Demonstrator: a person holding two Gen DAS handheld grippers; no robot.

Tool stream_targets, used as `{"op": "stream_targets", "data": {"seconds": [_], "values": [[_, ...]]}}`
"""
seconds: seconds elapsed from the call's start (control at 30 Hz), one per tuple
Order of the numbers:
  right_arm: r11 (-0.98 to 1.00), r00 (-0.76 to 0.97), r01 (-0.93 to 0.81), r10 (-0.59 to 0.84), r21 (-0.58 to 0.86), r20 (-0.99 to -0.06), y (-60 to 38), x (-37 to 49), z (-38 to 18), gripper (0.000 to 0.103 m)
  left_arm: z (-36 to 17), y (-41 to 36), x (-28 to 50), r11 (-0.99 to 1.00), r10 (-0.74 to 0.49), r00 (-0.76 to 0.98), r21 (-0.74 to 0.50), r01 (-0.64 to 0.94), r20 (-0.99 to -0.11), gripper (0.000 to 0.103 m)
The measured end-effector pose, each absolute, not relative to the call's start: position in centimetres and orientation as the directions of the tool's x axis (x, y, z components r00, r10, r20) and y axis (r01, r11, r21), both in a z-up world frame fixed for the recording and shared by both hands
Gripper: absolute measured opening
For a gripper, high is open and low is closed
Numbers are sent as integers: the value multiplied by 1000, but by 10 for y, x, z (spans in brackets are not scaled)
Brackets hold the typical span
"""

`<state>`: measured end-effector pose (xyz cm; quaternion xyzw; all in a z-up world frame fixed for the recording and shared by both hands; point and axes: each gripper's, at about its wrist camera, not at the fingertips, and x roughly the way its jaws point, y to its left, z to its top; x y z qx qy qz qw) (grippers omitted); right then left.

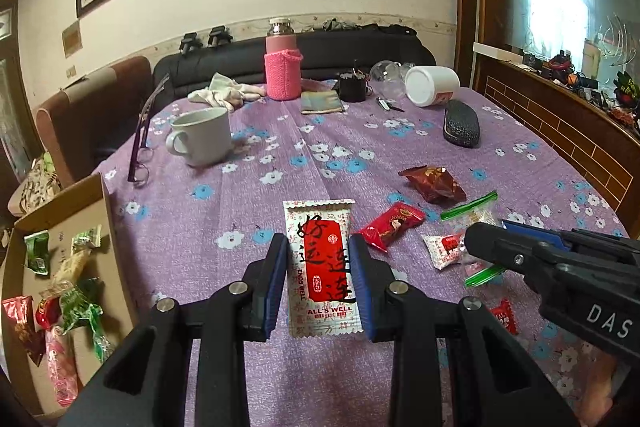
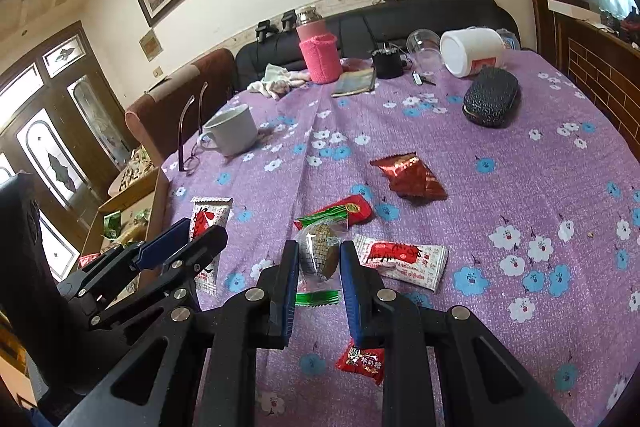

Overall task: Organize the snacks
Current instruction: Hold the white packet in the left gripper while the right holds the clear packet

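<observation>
1. Left wrist first: the left gripper (image 1: pixel 319 259) clamps a white packet (image 1: pixel 322 267) above the purple cloth (image 1: pixel 280 147); beside it, a box (image 1: pixel 108 227) holds wrapped sweets (image 1: pixel 76 291).
2. Right wrist: the right gripper (image 2: pixel 320 263) pinches a clear sweet (image 2: pixel 320 251) over the cloth, with loose snacks (image 2: pixel 408 175) nearby and a mug (image 2: pixel 232 131) beyond.

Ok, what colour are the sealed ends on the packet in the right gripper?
Green, on a clear wrapper; the right wrist view shows it best.
</observation>
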<state>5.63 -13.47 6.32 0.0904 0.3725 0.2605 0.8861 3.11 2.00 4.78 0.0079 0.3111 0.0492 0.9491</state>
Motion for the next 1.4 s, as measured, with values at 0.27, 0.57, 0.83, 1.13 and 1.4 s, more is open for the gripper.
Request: {"op": "stream_targets", "data": {"seconds": [0.27, 0.57, 0.83, 1.13, 1.4], "values": [[843, 599, -403, 537, 356, -594, -134, 54, 66, 22, 52, 19, 26, 992, 127, 820, 66, -109, -558, 30], [839, 602, -407, 544, 361, -585, -135, 53, 66, 22, 56, 18, 23, 987, 164, 833, 94, -134, -528, 30], [837, 604, -414, 547, 359, -579, -134, 53, 67, 22, 59, 17, 20, 982, 187, 844, 115, -150, -502, 30], [835, 608, -418, 550, 357, -573, -133, 52, 68, 22, 60, 16, 17, 980, 196, 849, 121, -157, -490, 30], [834, 610, -421, 551, 356, -570, -133, 52, 68, 22, 62, 16, 16, 980, 199, 851, 125, -158, -486, 30]]}}
